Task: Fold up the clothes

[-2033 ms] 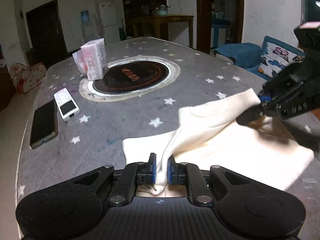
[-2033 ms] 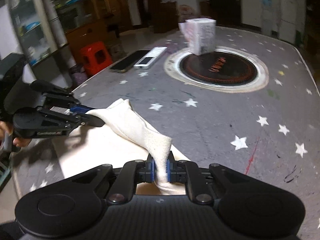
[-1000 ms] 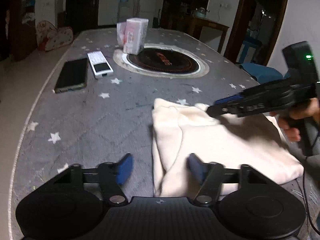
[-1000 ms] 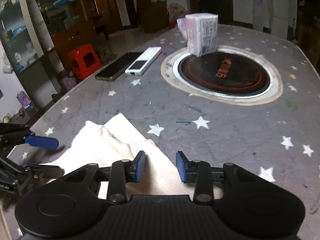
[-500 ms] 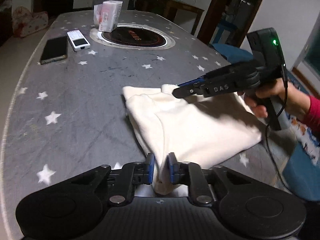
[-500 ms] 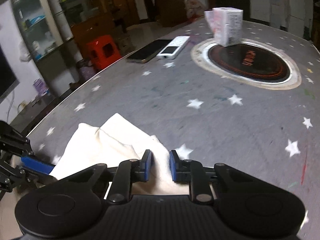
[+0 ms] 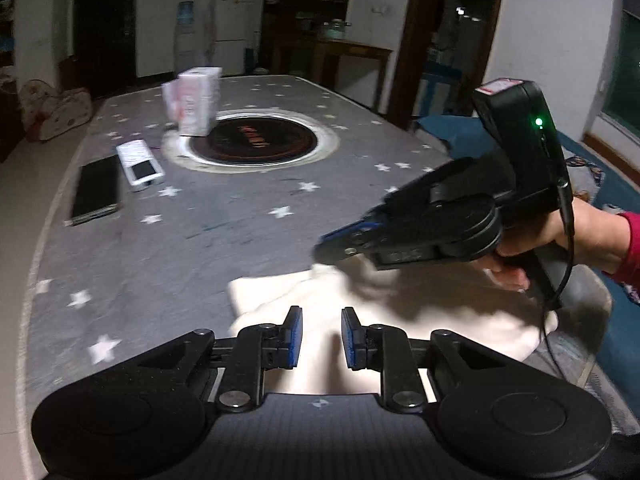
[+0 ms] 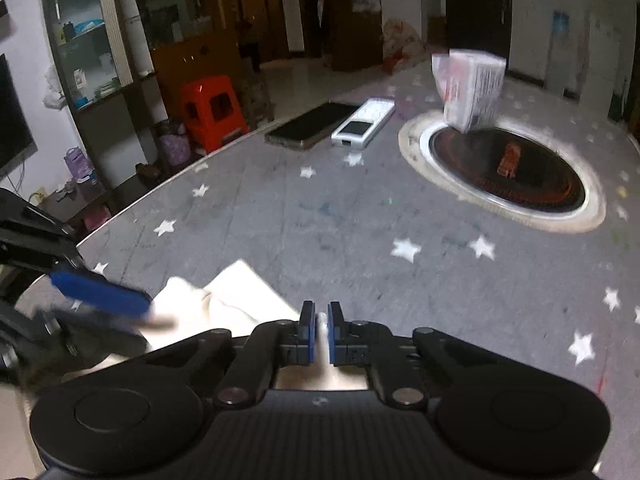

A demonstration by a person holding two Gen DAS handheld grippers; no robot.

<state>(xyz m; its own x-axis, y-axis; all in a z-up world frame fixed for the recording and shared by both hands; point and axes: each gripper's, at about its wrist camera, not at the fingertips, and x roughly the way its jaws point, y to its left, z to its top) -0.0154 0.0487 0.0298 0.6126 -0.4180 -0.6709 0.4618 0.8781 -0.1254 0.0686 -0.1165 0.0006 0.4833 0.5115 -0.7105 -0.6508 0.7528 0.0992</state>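
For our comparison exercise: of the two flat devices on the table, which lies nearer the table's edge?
The dark phone; the white device lies between it and the round burner.

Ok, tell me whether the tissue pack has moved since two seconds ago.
No. The tissue pack still stands on the rim of the round burner, same side as before.

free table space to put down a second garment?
Bare stretch between the cream garment and the round inset burner. Also right of the burner. Crowded: far-left edge holds the phone, remote and tissue pack.
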